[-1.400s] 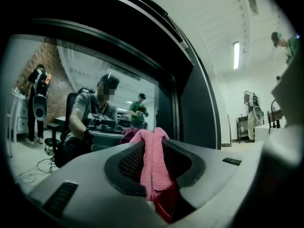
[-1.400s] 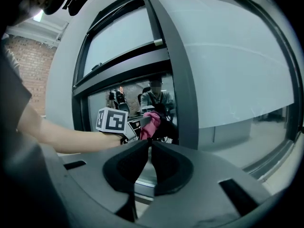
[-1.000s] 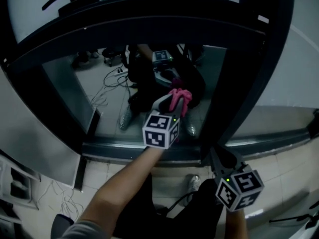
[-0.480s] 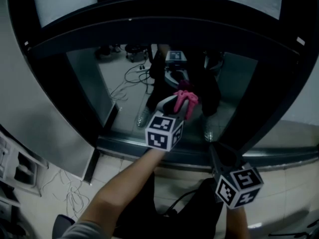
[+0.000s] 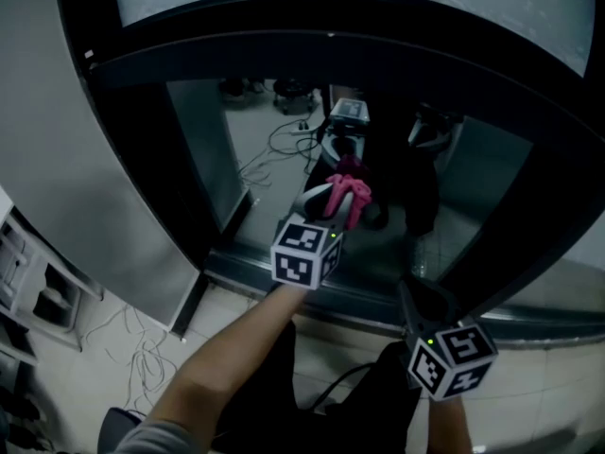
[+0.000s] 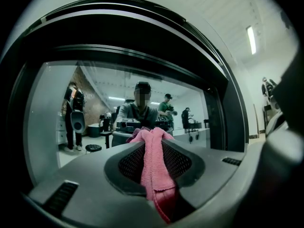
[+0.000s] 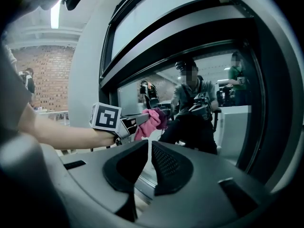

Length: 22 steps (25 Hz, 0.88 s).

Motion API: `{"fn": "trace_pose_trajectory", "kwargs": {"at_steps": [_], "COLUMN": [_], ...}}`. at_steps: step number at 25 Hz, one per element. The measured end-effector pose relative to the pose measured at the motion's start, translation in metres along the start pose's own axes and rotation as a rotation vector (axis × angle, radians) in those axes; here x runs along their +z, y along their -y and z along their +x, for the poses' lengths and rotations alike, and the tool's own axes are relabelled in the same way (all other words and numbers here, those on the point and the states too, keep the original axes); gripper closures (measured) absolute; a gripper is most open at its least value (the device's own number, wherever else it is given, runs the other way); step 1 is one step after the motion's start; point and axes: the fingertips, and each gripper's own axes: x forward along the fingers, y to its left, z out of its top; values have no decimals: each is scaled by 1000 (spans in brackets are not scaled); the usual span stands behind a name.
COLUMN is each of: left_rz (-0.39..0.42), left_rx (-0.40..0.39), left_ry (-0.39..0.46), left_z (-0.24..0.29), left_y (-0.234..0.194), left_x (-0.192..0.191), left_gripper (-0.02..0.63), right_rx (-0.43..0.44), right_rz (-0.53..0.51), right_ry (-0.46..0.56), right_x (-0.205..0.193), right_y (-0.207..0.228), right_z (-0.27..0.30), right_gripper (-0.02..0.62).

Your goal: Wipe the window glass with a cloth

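My left tool (image 6: pixel 153 144), clamped on the pink terry cloth (image 6: pixel 154 175), aims the cloth's bunched end straight at the dark-framed window glass (image 6: pixel 95 108) just ahead, contact unclear, while my right tool (image 7: pixel 148 151), jaws nearly together on nothing, hangs lower and farther off.

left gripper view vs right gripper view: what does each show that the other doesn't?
Only the left gripper view: the left gripper seen along its own jaws, shut on the pink cloth, which fills the gap between the pads. Only the right gripper view: the right gripper, jaws close together with nothing between them, plus the left gripper's marker cube and the person's forearm from the side. Both: the pink cloth in front of the window glass and its dark frame.
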Motion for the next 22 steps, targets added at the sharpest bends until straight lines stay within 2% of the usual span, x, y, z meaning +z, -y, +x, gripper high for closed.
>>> {"fn": "trace_pose_trajectory", "kwargs": {"at_steps": [22], "left_rz": [9], "left_rx": [245], "left_ry": [-31], "left_z": [-65], "left_y": [-175], "left_x": [-7], "left_gripper": [508], "right_rx": [196], "right_rz": [-83], "right_ry": [-62], "right_x": [3], "right_y": [-85], "right_z": [87], "right_gripper": [571]}}
